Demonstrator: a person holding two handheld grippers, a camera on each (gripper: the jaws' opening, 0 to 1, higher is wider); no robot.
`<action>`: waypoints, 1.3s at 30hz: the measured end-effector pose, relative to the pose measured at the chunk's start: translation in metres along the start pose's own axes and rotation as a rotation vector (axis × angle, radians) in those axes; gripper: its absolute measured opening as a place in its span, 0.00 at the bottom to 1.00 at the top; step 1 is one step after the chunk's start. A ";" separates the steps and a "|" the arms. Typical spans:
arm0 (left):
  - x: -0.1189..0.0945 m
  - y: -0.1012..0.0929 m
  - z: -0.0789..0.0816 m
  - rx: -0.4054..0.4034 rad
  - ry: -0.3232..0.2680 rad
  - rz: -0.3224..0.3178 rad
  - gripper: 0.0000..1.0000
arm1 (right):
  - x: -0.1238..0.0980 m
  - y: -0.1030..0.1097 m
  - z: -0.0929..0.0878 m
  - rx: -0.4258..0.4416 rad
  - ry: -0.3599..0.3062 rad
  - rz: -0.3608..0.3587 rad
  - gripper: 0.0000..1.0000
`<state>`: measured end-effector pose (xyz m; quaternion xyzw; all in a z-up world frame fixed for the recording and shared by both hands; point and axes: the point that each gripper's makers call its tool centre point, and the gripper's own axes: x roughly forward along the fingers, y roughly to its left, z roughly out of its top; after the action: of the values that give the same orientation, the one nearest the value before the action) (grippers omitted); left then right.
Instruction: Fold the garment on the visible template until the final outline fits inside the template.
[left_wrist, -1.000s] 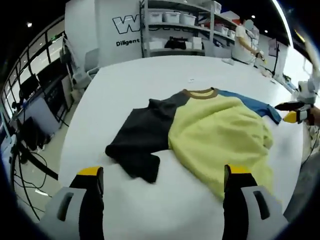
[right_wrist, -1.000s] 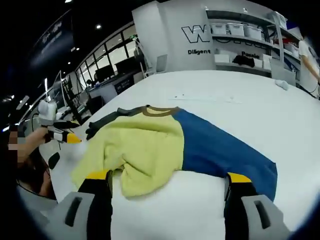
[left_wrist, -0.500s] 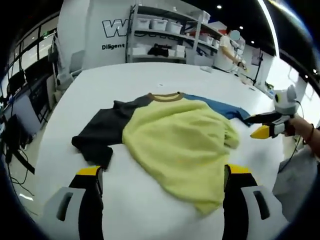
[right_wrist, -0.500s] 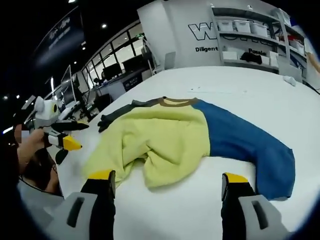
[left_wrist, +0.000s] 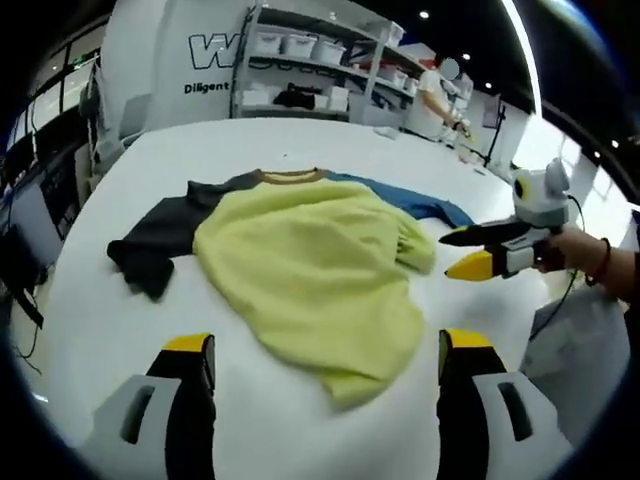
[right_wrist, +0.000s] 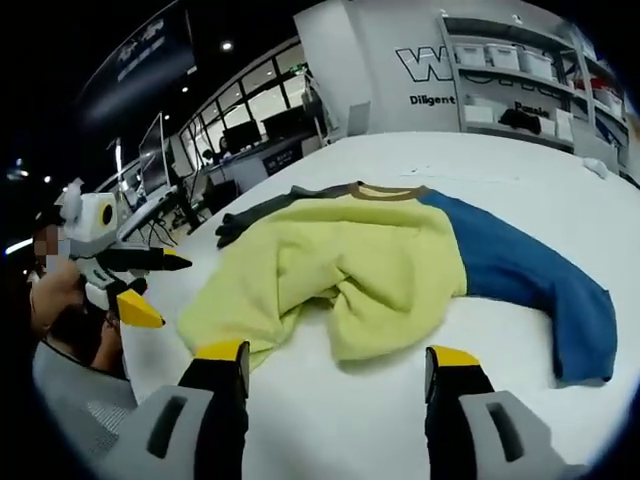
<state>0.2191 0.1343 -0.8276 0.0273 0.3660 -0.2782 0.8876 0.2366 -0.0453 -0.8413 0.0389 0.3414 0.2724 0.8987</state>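
A long-sleeved knit garment with a pale yellow body (left_wrist: 310, 270), a brown ribbed collar (left_wrist: 291, 176), one dark charcoal sleeve (left_wrist: 150, 235) and one blue sleeve (right_wrist: 530, 275) lies rumpled on a broad white counter (left_wrist: 90, 320). In the left gripper view the yellow body is bunched and spread toward the near edge, the charcoal sleeve stretches out to the left with its cuff folded back, and a strip of the blue sleeve shows behind the yellow cloth on the right. In the right gripper view the yellow cloth is humped with a loose fold near the middle, the blue sleeve runs out to the right and ends near the counter edge, and the charcoal sleeve trails off behind at left. The left gripper (left_wrist: 320, 345) hangs above the near edge of the counter with its yellow-tipped jaws spread wide, holding nothing. The right gripper (right_wrist: 335, 355) likewise has its jaws wide apart and empty, just short of the yellow hem; seen in the left gripper view (left_wrist: 470, 250), a hand (left_wrist: 575, 262) holds it beside the garment. Grey shelving with white storage bins (left_wrist: 320, 70) stands beyond the counter.
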 end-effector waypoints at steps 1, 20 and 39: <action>0.001 -0.001 -0.002 0.008 0.008 0.003 0.86 | 0.000 0.000 -0.001 0.001 0.002 0.002 0.69; 0.009 -0.018 -0.025 0.029 0.060 -0.016 0.34 | 0.023 -0.003 0.004 -0.011 -0.080 -0.029 0.26; 0.002 -0.019 -0.013 0.149 0.041 -0.033 0.03 | 0.002 -0.009 0.039 -0.029 -0.147 -0.002 0.00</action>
<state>0.2027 0.1207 -0.8357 0.0930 0.3625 -0.3188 0.8708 0.2666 -0.0468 -0.8154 0.0453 0.2708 0.2726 0.9221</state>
